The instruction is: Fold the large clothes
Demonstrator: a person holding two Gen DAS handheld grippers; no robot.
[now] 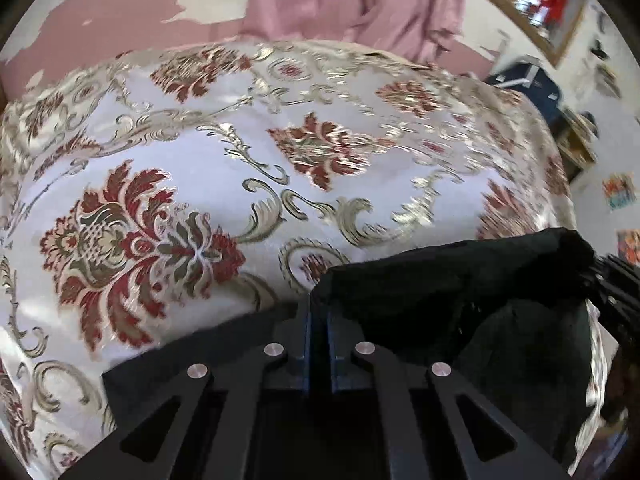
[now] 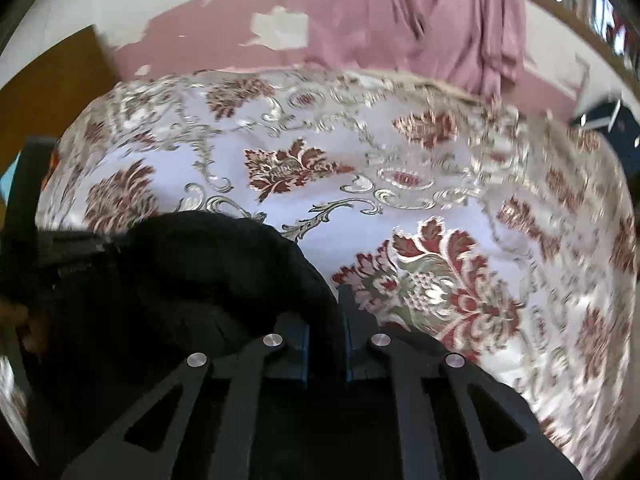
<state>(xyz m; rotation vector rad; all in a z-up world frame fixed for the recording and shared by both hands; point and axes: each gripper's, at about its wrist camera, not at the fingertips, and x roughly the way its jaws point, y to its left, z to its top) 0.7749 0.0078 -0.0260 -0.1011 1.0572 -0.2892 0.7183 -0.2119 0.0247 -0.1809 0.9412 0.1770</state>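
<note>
A black garment (image 1: 460, 292) hangs bunched between my two grippers above a bed covered by a white spread with red and gold flowers (image 1: 200, 168). My left gripper (image 1: 319, 320) is shut on the garment's left edge. In the right wrist view the same garment (image 2: 208, 276) spreads to the left, and my right gripper (image 2: 325, 332) is shut on its right edge. The other gripper shows dimly at the far edge of each view. How the garment is folded is hidden by its dark bulk.
The flowered bedspread (image 2: 440, 208) fills the space below and ahead. A pink wall with peeled patches (image 1: 160, 12) and a pink curtain (image 2: 440, 20) stand behind the bed. A mirror (image 1: 552, 8) and dark blue boxes (image 1: 528, 84) are at the right.
</note>
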